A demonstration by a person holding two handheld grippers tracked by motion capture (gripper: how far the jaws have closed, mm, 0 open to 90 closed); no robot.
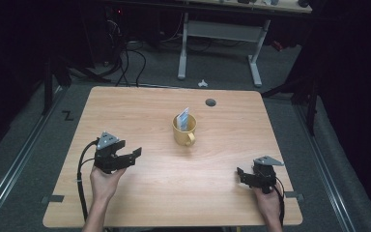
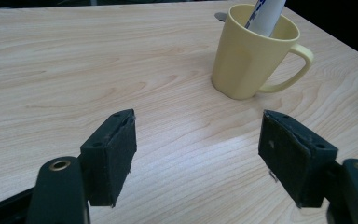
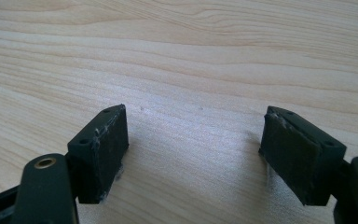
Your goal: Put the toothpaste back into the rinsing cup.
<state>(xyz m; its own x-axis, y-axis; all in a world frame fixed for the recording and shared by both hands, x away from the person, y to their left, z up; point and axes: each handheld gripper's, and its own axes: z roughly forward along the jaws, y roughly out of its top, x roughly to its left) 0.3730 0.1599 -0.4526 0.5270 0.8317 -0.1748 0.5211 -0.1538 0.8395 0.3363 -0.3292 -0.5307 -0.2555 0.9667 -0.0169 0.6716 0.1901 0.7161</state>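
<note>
The left gripper rests at about 8 o'clock on the table, jaws well apart with nothing between them. In the left gripper view the pads frame bare wood, and the yellow mug stands ahead at 1 o'clock, apart from both pads.

Judged step: approach to the mug. To do it well, advance the left gripper toward 1 o'clock with the jaws kept wide, centre the mug body between the pads, and close on the plain wall rather than on the handle. Keep the approach low and level so the rim is not struck and the mug does not tip.

The mug stands upright near the table centre. It is pale yellow and smooth, tapers slightly toward the base, and its loop handle points to about 5 o'clock in the high view. A white-and-blue tube-like item stands tilted inside it, reaching above the rim.

The right gripper lies at 4 o'clock, jaws apart over bare wood, well apart from the mug.
</note>
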